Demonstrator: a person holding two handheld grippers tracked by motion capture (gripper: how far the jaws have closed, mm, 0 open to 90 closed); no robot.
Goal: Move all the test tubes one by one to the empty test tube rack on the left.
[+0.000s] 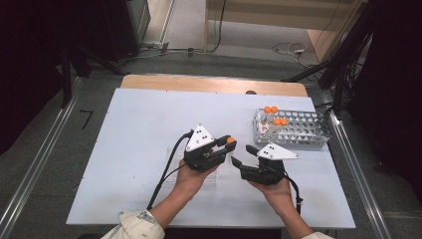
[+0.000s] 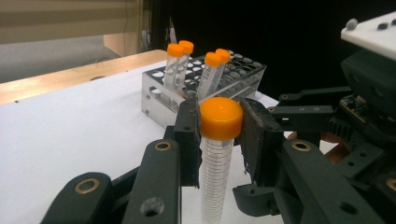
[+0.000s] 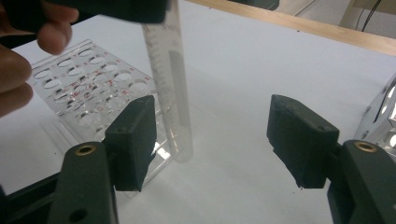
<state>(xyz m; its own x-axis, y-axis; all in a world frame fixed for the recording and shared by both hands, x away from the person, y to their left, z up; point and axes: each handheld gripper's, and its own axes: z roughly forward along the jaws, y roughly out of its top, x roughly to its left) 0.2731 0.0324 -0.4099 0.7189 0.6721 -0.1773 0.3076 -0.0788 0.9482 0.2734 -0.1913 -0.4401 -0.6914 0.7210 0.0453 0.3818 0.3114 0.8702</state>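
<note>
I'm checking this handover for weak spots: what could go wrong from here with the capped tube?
The left gripper pinches the tube just under its orange cap, so the long body hangs free and could swing or slip. The right gripper stands open around the tube's lower end, giving no support. The clear rack sits close beside it and might be bumped.

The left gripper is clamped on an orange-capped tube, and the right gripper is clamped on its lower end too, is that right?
Not quite. The left gripper is clamped on the tube just under its orange cap, but the right gripper is open: in the right gripper view its jaws stand wide, with the tube's lower end loose between them.
</note>
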